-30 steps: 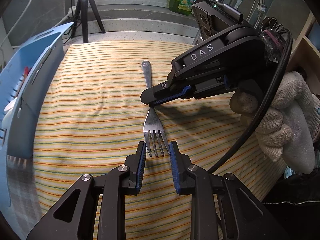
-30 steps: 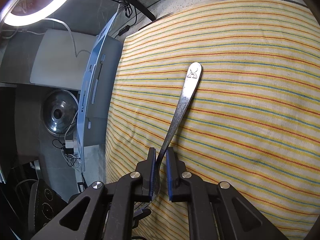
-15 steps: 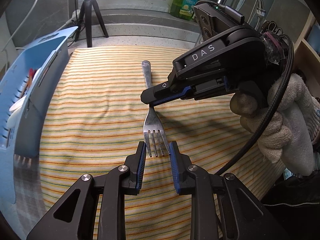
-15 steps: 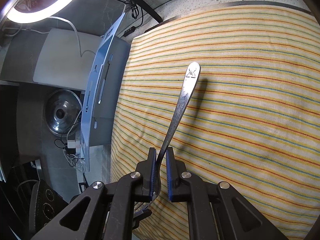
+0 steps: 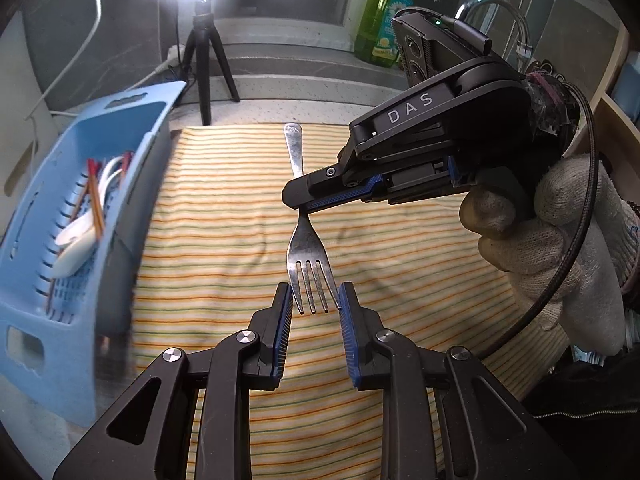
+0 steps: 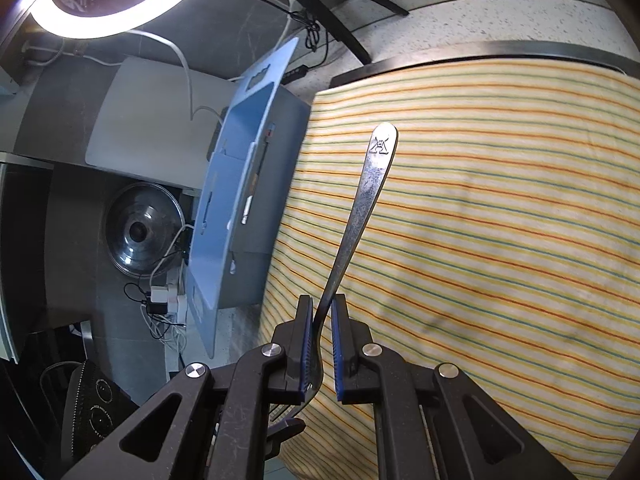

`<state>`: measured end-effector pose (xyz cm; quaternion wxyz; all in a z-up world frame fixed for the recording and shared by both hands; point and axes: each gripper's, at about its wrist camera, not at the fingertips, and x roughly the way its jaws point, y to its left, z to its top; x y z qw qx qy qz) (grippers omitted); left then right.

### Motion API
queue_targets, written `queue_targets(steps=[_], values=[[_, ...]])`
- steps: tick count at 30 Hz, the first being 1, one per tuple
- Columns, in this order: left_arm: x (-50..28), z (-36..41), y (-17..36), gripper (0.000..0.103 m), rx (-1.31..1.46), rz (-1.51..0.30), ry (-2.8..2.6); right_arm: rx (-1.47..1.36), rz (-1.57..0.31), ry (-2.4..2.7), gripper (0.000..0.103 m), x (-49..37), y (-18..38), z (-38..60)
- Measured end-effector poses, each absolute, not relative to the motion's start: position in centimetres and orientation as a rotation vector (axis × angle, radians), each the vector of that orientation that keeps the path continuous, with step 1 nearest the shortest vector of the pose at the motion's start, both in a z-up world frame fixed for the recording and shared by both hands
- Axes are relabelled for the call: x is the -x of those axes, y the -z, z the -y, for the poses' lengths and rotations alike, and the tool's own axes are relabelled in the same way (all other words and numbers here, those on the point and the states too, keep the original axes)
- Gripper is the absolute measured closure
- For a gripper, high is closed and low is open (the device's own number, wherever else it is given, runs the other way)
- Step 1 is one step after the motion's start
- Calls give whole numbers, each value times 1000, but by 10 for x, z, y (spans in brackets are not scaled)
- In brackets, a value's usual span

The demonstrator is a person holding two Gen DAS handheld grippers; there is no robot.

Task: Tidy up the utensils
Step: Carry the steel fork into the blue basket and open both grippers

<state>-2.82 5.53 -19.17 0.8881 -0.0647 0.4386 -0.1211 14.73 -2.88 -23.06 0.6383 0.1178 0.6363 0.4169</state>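
The fork (image 5: 307, 258) is held above the striped cloth (image 5: 400, 272), tines pinched by the left hand-held gripper (image 5: 314, 306), neck clamped by the right hand-held gripper (image 6: 319, 344), handle pointing away. Only the left view shows the basket's (image 5: 48, 344) contents.

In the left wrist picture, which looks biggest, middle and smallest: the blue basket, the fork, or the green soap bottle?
1. Blue basket: looks biggest by far, though it sits near the camera.
2. Fork.
3. Green soap bottle: looks smallest, but it stands far back, so its real size against the fork is unsure.
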Motion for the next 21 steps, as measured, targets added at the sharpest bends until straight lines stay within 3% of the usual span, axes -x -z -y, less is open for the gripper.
queue_targets(steps=[21], values=[[21,-166,190,81,163,-858,182,-214,-1397,-1034,95,-137,212,-94]])
